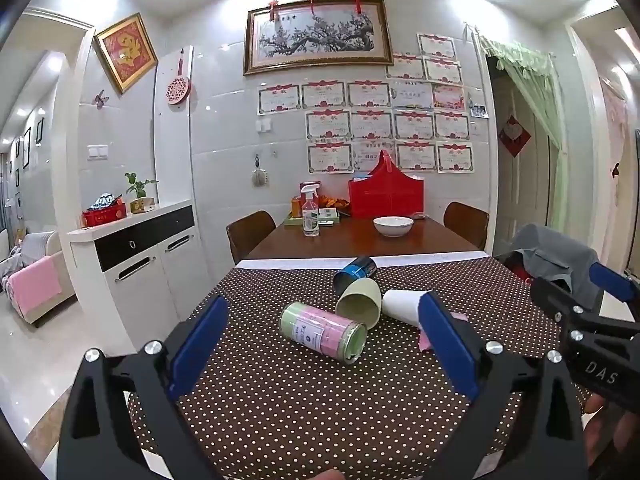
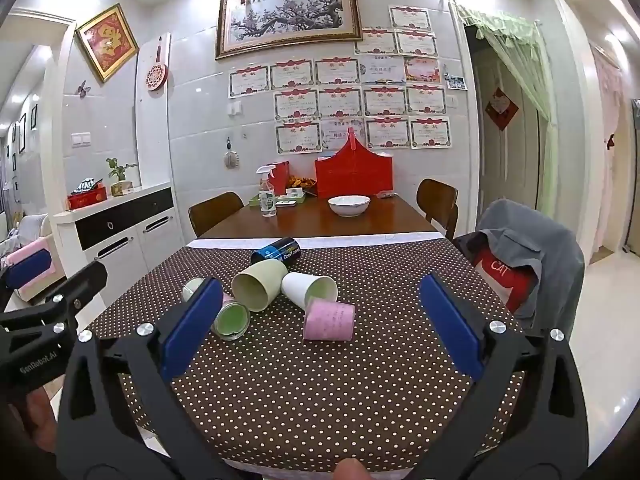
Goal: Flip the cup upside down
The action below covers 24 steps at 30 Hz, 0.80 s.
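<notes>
"CoolTowel" on blue can (image 2: 277, 251), left gripper (image 1: 320, 340) and right gripper (image 2: 320, 326) both spread wide, empty

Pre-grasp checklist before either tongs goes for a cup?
1. Left tongs open, holding nothing: ok.
2. Right tongs open, holding nothing: ok.
3. Cups upright or flipped: not ok. Green cup, white cup and pink cup all lie on their sides.
4. Clear approach to pink cup: ok, it lies nearest, apart from the rest.
5. Green cup free of neighbours: not ok, crowded by the white cup and a can.
6. Cups empty: cannot tell for pink.
</notes>
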### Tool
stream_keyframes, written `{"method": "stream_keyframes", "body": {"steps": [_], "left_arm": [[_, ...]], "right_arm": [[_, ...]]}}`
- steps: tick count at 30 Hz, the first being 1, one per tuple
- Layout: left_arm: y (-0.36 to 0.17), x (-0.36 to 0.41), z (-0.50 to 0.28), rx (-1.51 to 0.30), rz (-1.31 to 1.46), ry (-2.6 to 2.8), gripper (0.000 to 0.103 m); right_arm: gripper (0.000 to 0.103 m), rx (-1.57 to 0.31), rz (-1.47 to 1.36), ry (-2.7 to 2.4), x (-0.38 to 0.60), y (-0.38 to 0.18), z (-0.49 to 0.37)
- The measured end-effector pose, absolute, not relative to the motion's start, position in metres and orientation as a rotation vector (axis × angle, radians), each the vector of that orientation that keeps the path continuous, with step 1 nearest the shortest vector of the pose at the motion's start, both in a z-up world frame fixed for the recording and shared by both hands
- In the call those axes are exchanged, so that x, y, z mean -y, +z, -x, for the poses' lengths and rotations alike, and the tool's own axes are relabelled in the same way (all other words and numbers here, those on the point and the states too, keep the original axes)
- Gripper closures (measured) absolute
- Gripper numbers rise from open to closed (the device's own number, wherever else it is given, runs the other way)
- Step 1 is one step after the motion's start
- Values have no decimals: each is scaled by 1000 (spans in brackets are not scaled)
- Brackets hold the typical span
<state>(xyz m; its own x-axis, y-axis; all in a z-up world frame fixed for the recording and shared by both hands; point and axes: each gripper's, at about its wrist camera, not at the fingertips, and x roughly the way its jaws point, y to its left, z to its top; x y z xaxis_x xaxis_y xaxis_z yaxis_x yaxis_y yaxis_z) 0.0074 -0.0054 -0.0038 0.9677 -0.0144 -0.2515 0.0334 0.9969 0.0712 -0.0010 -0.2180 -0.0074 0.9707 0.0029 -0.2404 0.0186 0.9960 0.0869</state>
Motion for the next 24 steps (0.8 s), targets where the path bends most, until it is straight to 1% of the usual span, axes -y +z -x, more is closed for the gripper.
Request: {"method": "stream_keyframes", "body": {"steps": [24], "left_arm": [[-7, 2, -20, -259, -88, -14, 9]], "right_arm": [[6, -279, -89, 6, 213, -17, -15]]}}
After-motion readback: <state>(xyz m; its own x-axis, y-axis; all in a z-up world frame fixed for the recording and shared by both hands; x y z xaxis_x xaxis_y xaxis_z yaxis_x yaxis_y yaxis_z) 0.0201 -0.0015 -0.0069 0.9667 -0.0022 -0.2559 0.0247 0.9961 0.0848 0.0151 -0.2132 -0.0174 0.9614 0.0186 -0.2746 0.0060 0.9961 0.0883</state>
